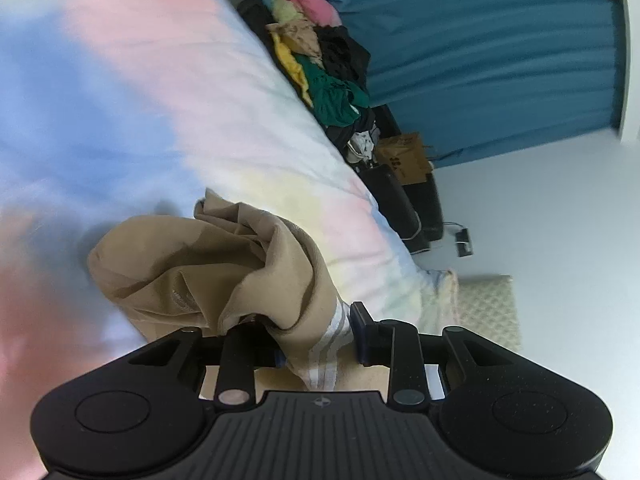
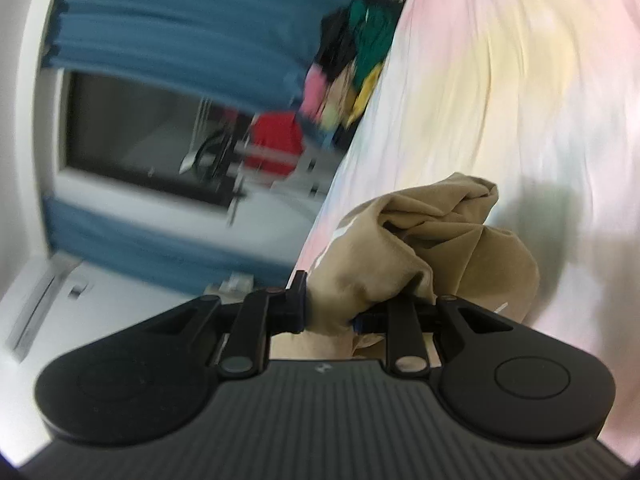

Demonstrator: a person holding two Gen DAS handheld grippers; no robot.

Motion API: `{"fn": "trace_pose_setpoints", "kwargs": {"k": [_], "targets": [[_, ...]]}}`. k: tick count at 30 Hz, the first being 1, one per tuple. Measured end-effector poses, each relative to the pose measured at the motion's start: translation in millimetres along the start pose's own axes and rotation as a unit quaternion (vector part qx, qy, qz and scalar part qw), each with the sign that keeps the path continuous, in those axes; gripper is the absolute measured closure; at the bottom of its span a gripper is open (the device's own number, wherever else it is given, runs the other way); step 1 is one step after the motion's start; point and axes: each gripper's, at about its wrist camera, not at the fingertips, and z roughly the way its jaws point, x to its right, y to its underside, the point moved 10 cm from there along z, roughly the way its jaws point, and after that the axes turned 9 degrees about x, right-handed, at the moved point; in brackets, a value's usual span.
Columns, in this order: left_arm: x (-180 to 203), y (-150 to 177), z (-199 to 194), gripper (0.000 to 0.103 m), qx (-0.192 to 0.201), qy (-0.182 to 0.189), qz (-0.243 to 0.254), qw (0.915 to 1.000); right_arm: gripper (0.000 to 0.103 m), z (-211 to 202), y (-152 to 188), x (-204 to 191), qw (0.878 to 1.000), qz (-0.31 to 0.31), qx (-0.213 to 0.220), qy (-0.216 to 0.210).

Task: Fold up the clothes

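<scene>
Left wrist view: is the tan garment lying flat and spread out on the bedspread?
No: the tan garment is bunched up, pinched in the left tool.

Pastel bedspread, tan garment above

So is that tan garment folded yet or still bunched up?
Bunched up: the tan garment hangs crumpled between the left gripper and right gripper.

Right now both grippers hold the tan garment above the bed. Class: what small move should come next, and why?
Probably draw the two grippers apart to spread it. The left gripper and the right gripper each pinch bunched folds of the tan garment, which hangs crumpled over the pastel bedspread; it likely cannot be folded until opened flat.
</scene>
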Motion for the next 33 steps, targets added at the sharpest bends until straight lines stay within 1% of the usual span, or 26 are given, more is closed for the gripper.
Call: {"fn": "trace_pose_setpoints", "kwargs": {"k": [2, 5, 8, 11, 13, 15, 16, 19, 21, 22, 24, 26, 28, 30, 32, 33], "targets": [[28.2, -12.9, 40.6, 0.074, 0.007, 0.003, 0.014, 0.9999, 0.078, 23.7, -35.8, -3.5, 1.0, -0.011, 0.026, 0.003], [76.0, -27.8, 91.7, 0.074, 0.016, 0.019, 0.038, 0.999, 0.078, 57.8, -88.9, -13.1, 0.997, -0.032, 0.067, 0.002], [114.1, -52.7, 141.2, 0.074, 0.021, 0.041, 0.059, 0.9972, 0.078, 85.7, -130.1, -28.4, 0.992, -0.065, 0.106, -0.013], [134.0, -61.5, 187.3, 0.073, 0.044, 0.044, 0.085, 0.9944, 0.078, 111.0, -155.5, -22.2, 0.988, -0.083, 0.132, -0.016], [126.8, -55.5, 208.9, 0.072, 0.048, 0.029, 0.109, 0.9925, 0.078, 125.2, -160.5, -0.8, 0.986, -0.091, 0.138, -0.001], [107.3, -42.6, 241.3, 0.073, 0.036, 0.016, 0.125, 0.9913, 0.078, 135.1, -155.4, 32.7, 0.988, -0.083, 0.131, 0.022], [88.0, -33.2, 245.0, 0.073, 0.028, 0.01, 0.132, 0.9908, 0.078, 139.5, -149.8, 51.9, 0.989, -0.074, 0.122, 0.034], [34.6, -0.6, 243.7, 0.073, 0.009, -0.006, 0.154, 0.988, 0.078, 144.3, -122.1, 113.7, 0.993, -0.03, 0.085, 0.073], [4.3, 21.7, 238.0, 0.074, 0.001, -0.013, 0.175, 0.9845, 0.079, 138.8, -100.9, 143.7, 0.994, -0.006, 0.063, 0.091], [-10.9, 32.8, 235.1, 0.074, -0.003, -0.016, 0.185, 0.9825, 0.078, 134.1, -89.7, 154.2, 0.994, -0.001, 0.054, 0.097], [-28.7, 50.9, 223.2, 0.074, -0.007, -0.018, 0.207, 0.9781, 0.078, 123.2, -68.1, 169.6, 0.994, 0.002, 0.039, 0.102], [-46.2, 62.6, 215.5, 0.073, -0.012, -0.022, 0.214, 0.9764, 0.078, 116.1, -53.2, 184.6, 0.994, 0.012, 0.028, 0.108], [-58.4, 72.3, 212.3, 0.073, -0.021, -0.033, 0.232, 0.9719, 0.076, 111.9, -41.0, 202.2, 0.992, 0.028, 0.019, 0.122], [-67.5, 80.0, 208.6, 0.065, -0.025, -0.041, 0.254, 0.9661, 0.076, 108.9, -32.8, 213.7, 0.991, 0.051, 0.02, 0.124], [-67.6, 80.7, 202.9, 0.061, -0.019, -0.046, 0.269, 0.9619, 0.074, 104.7, -28.5, 214.8, 0.989, 0.073, 0.025, 0.122], [-65.4, 80.4, 199.7, 0.053, -0.018, -0.054, 0.277, 0.9592, 0.074, 101.2, -27.8, 212.0, 0.988, 0.077, 0.024, 0.132]]}}
